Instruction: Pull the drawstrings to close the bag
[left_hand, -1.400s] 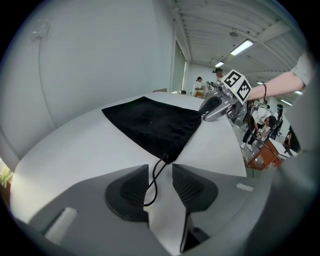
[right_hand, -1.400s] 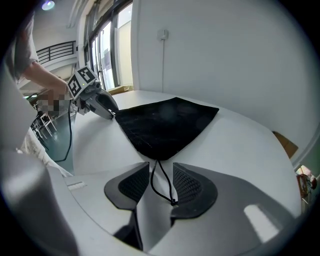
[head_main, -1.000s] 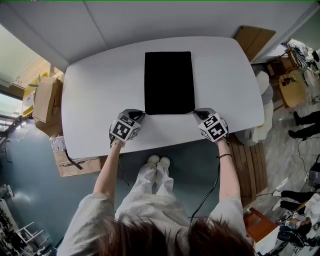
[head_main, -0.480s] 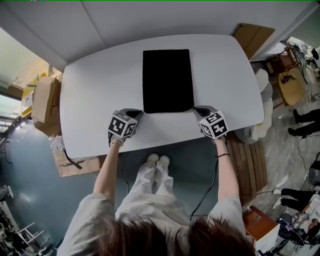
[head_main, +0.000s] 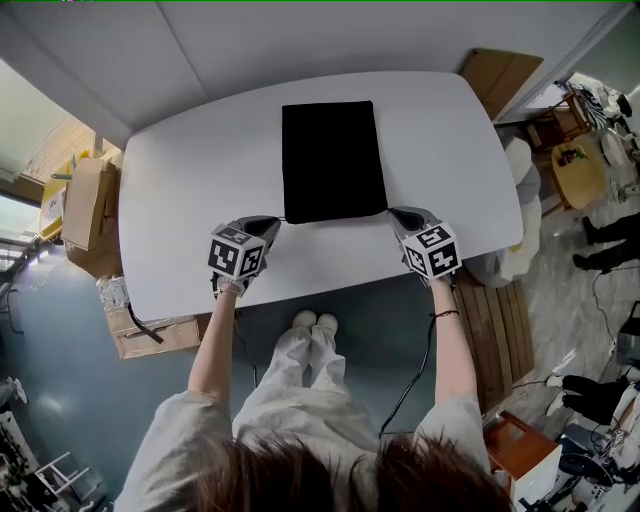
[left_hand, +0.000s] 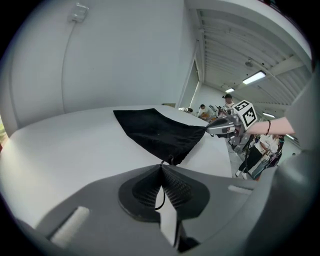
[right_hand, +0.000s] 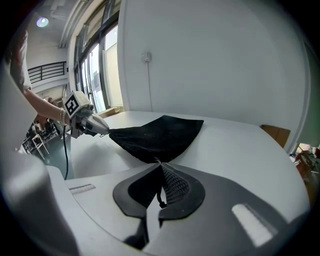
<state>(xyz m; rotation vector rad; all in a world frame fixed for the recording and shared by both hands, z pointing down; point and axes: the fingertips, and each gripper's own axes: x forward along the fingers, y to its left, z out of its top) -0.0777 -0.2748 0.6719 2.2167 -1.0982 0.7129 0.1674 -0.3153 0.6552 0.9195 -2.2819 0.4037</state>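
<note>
- Left gripper (head_main: 272, 221): jaws have just been closing and now clamp the left drawstring (left_hand: 163, 196), a thin black cord pinched between the pads.
- Right gripper (head_main: 397, 213): jaws pressed together on the right drawstring (right_hand: 158, 197); its knot shows on the camera side of the pads.
- Each gripper sits just off one near corner of the bag (head_main: 332, 160).
- Bag: black, lying flat in the middle of the white table (head_main: 190, 170). Its near edge is drawn taut between the two grippers and slightly puckered.

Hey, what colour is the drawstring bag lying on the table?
The bag is plain black, no pattern; it shows clearest in the head view against the white table.
</note>
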